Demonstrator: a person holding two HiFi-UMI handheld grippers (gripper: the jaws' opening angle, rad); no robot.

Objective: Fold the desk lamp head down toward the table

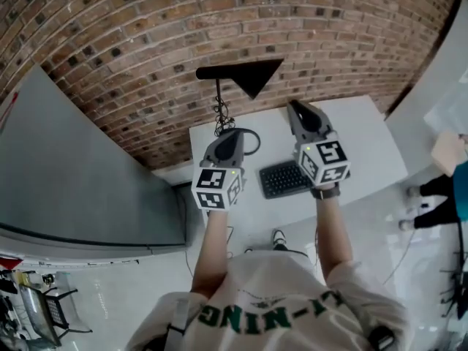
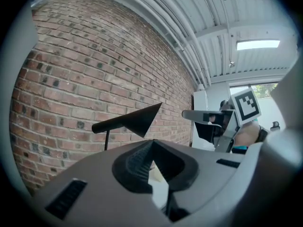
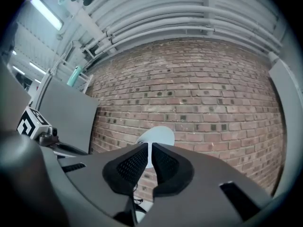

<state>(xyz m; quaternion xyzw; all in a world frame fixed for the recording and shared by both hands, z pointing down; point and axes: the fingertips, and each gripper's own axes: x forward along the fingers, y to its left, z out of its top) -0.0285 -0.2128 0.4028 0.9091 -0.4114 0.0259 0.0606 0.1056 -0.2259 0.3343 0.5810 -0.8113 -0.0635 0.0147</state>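
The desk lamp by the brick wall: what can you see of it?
The desk lamp is matte black: a cone-shaped shade on a straight level arm atop a thin upright stem, its cord bunched lower down. In the right gripper view the shade's inside looks white. It stands at the back of the white table, near the brick wall, head raised, not folded. Nothing else touches it.

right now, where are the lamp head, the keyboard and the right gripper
lamp head [image 1: 252, 77], head view, middle of the black cone
keyboard [image 1: 284, 179], head view, middle of its keys
right gripper [image 3: 150, 150], right gripper view, between its shut fingertips
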